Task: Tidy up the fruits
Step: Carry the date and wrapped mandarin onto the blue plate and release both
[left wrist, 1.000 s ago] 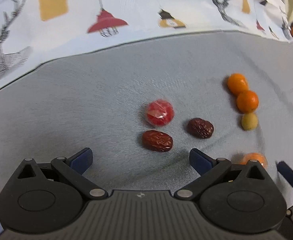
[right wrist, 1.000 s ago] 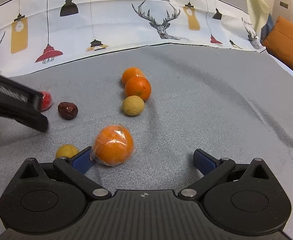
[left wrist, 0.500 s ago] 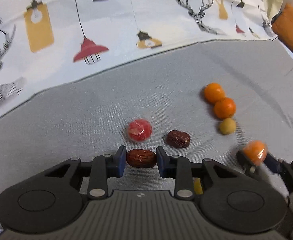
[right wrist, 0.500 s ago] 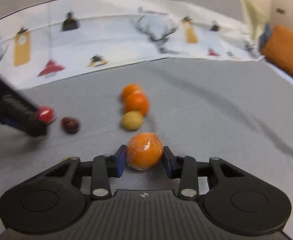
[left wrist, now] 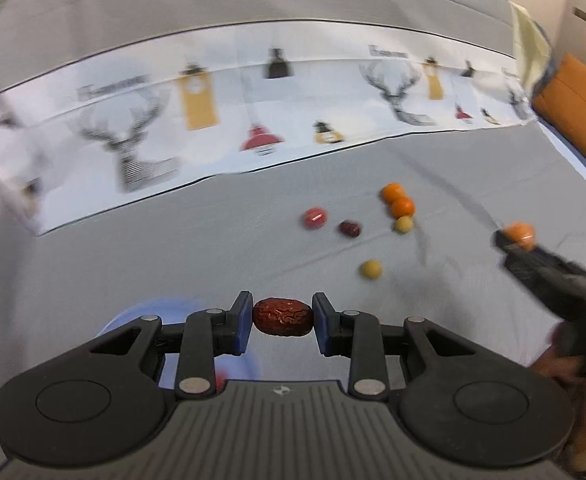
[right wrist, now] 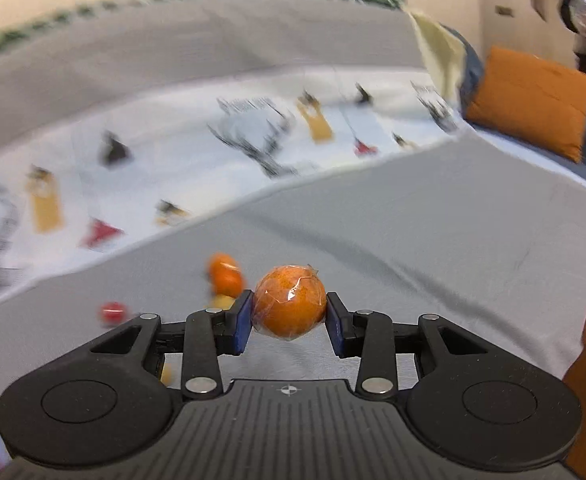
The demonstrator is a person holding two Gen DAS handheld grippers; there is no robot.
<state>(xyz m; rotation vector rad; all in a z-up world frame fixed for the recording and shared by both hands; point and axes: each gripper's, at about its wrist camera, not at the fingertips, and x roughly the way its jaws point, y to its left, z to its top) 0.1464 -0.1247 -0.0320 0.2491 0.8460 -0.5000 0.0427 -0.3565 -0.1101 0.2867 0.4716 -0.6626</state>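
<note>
Above the grey worktop, the left tongs pinch a wrinkled red date and the right tongs pinch a plastic-wrapped orange, whose slick film could let it slip out mid-carry.

The matte black plastic left gripper has ribbed housing, round silver pivot screws, triangular cut-outs and blue finger pads. The identical black right gripper bears a small crosshair mark.
</note>
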